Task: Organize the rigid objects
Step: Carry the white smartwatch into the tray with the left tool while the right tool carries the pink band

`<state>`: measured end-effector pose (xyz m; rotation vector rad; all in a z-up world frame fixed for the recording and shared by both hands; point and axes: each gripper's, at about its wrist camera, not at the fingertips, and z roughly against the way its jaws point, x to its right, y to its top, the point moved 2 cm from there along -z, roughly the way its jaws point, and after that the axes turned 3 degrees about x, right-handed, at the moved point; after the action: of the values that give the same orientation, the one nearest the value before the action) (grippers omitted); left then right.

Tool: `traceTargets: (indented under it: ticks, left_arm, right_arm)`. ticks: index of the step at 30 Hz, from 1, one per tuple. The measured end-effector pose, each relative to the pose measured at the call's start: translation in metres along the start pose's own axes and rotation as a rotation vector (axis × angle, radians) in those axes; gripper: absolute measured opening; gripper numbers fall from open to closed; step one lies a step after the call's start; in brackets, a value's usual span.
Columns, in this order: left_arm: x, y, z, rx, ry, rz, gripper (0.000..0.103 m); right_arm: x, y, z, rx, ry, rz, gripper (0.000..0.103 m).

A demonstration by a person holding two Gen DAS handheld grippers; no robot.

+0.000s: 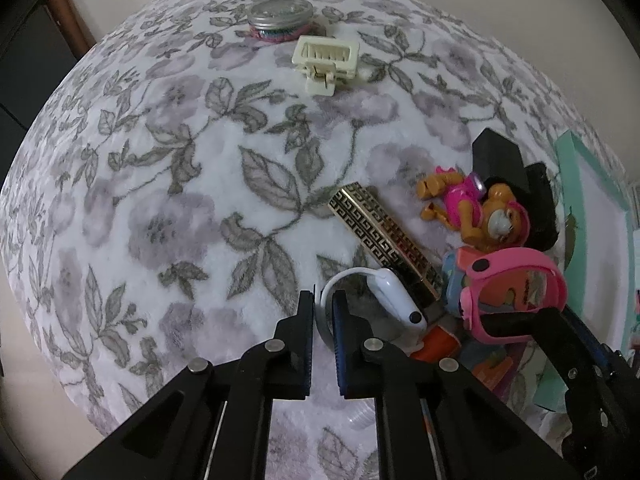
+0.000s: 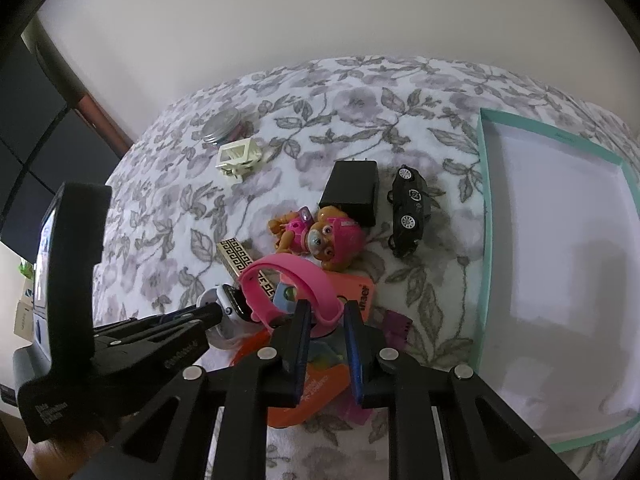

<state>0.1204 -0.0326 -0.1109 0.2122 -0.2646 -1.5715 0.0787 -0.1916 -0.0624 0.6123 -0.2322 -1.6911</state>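
A pile of small objects lies on a floral blanket (image 1: 180,184). My left gripper (image 1: 322,320) is shut on the band of a white smartwatch (image 1: 400,300), also in the right wrist view (image 2: 230,306). My right gripper (image 2: 326,320) is shut on a pink smartwatch band (image 2: 296,284), also in the left wrist view (image 1: 516,272). Beside them lie a gold patterned box (image 1: 384,236), a pink pup figure (image 2: 320,234), a black charger (image 2: 354,192) and a black toy car (image 2: 410,210). An orange packet (image 2: 320,384) lies under the pink watch.
A shallow teal-rimmed white box lid (image 2: 486,216) lies at the right. A cream hair claw clip (image 1: 326,60) and a round tin (image 1: 280,14) sit at the blanket's far edge, near a wall. Dark furniture stands at the left.
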Motion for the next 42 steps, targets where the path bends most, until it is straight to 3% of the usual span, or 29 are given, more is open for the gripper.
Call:
traceTargets:
  ticks: [10,18,22,33,42]
  left_arm:
    - [0.009,0.005,0.026,0.067,-0.028,0.024,0.009]
    - [-0.011,0.013,0.079,0.219,-0.076,0.026,0.009]
    - [-0.001,0.016,0.096,0.259,-0.129,0.01,0.009]
    - [0.089,0.022,0.125,0.294,-0.204,-0.167,0.009]
    - [0.178,0.026,0.115,0.265,-0.23,-0.274,0.009]
  right_arm:
    - [0.002,0.007,0.017,0.049,0.013,-0.008,0.018]
    - [0.013,0.022,0.054,0.159,0.025,-0.048,0.018]
    - [0.026,0.03,0.077,0.225,0.016,-0.09,0.018]
    - [0.1,0.048,0.129,0.358,-0.1,-0.24,0.018]
    - [0.18,0.035,0.143,0.371,-0.247,-0.403,0.018]
